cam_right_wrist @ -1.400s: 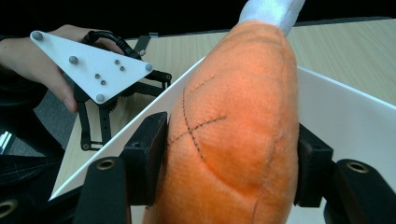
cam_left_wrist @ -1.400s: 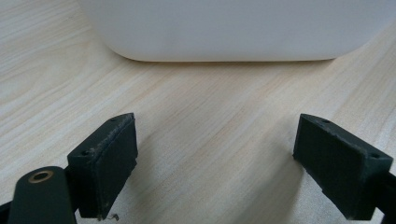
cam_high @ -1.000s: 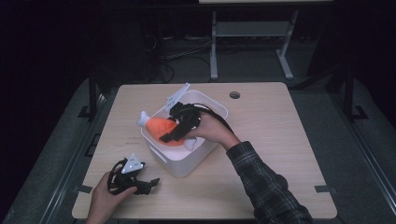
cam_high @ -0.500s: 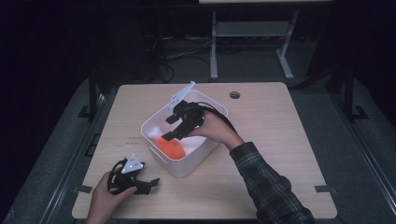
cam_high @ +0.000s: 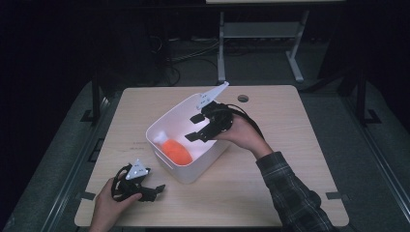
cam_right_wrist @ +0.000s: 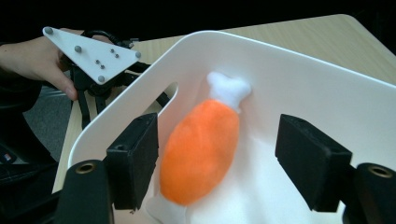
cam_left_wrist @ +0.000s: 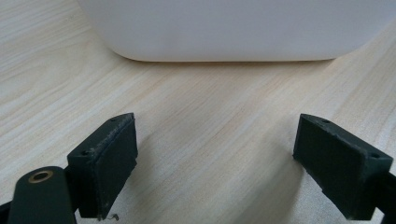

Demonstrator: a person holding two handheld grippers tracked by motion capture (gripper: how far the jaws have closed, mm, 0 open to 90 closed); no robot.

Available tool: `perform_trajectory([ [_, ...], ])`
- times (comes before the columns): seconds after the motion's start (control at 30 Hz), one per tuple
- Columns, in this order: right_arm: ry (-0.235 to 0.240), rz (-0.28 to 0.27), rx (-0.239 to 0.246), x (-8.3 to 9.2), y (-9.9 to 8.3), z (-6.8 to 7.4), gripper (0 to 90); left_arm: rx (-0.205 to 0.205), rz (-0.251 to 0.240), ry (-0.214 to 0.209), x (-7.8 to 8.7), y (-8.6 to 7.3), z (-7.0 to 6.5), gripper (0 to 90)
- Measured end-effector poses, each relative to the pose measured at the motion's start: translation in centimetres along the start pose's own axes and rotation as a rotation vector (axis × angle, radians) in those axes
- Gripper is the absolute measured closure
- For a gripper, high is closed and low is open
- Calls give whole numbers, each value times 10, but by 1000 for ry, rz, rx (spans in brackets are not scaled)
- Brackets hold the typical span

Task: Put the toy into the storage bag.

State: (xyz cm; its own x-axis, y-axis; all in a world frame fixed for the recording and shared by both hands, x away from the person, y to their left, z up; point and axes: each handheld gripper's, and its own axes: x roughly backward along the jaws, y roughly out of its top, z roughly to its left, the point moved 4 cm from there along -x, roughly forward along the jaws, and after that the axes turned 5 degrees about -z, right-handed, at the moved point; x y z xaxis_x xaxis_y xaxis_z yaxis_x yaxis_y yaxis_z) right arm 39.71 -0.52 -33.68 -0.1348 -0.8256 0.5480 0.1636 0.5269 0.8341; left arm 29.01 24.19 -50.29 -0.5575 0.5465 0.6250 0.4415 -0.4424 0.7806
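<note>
The tabletop (cam_high: 300, 183) is lying big, flat and pale, made of light wood. A white tub (cam_high: 212, 157) is sitting near the middle of the tabletop, a bit toward its left edge. The orange plush drumstick (cam_high: 176, 151) is lying inside the tub on its floor, close to the tub's left wall, with a white fluffy end pointing at that wall. Nothing is holding the toy.

The right gripper (cam_high: 197, 126) is hanging over the tub, above its right side, in the person's right hand (cam_high: 241, 135). Its jaws are standing wide apart and have just been opening a little more. In the right gripper view the toy is showing between them but lower down, and the pads are not touching it.

The left gripper (cam_high: 155, 190) is resting near the front left corner of the tabletop, just beside the tub. Its jaws are gaping wide with only bare wood between them.
</note>
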Motion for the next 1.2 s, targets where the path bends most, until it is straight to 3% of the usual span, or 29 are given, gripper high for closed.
perform_trajectory([
  [0.37,-50,-45,-32,34,-23,4,283,0,0,0,0,0,0,127],
  [0.6,-91,-64,-52,57,-49,12,269,0,1,1,0,0,0,127],
  [0.83,-123,-73,-80,68,-70,17,245,0,1,1,0,0,0,127],
  [1.2,-206,-92,-160,76,-122,28,177,0,0,0,0,0,0,127],
])
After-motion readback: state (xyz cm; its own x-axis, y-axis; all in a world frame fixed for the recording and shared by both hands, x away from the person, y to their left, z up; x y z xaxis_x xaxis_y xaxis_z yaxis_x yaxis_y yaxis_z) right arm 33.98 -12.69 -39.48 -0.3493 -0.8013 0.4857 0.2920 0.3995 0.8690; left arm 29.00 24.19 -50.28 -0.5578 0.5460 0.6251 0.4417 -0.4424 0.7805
